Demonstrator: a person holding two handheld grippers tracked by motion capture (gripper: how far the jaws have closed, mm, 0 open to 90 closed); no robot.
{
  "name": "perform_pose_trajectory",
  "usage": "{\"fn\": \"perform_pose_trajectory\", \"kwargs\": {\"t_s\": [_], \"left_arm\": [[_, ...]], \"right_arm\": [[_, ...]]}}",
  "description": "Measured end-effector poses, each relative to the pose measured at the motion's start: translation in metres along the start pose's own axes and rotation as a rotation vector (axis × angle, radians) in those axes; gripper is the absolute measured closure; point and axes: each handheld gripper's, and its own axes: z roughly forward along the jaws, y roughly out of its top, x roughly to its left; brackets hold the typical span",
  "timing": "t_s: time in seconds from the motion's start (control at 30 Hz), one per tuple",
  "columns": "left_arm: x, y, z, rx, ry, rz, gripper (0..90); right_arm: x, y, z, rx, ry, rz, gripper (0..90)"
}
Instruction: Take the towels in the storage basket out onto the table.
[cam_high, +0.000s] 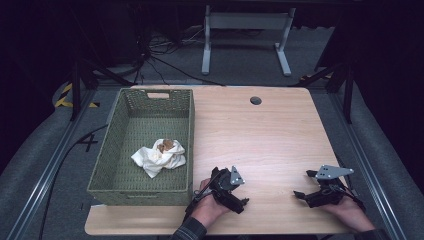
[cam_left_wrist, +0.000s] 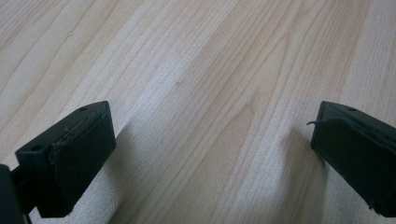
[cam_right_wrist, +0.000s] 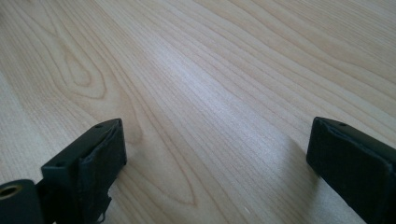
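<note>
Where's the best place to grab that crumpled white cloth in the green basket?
Pinch the raised bunched folds at the middle of the white cloth, coming straight down from above: the green basket has tall walls that block any side approach, and the left tongs, open, are nearest.

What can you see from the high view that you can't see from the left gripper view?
The high view takes in a green woven basket standing on the left part of the table, with a crumpled white cloth lying inside it. It also has both hands near the table's front edge, holding the left gripper and the right gripper, neither touching the basket. The left gripper view gives a close look at its own two black jaws, wide apart with nothing between them. Both views share the light wooden tabletop.
</note>
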Motion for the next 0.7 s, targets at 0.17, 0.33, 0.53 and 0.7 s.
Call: {"fn": "perform_pose_trajectory", "kwargs": {"t_s": [0.17, 0.33, 0.53, 0.7], "left_arm": [[-0.001, 0.002, 0.0, 0.012, 0.002, -0.008, 0.0], [-0.001, 0.004, -0.001, 0.035, 0.019, -0.015, 0.8], [0.0, 0.008, -0.007, 0.055, 0.025, -0.026, 0.8], [0.002, 0.01, -0.012, 0.062, 0.031, -0.033, 1.3]], "right_arm": [[0.0, 0.0, 0.0, 0.0, -0.002, 0.0, 4.9], [0.0, -0.001, -0.001, 0.002, -0.004, 0.002, 4.8], [0.0, -0.001, -0.001, 0.002, -0.004, 0.003, 4.8], [0.0, -0.001, -0.001, 0.002, -0.003, 0.003, 4.8]]}}
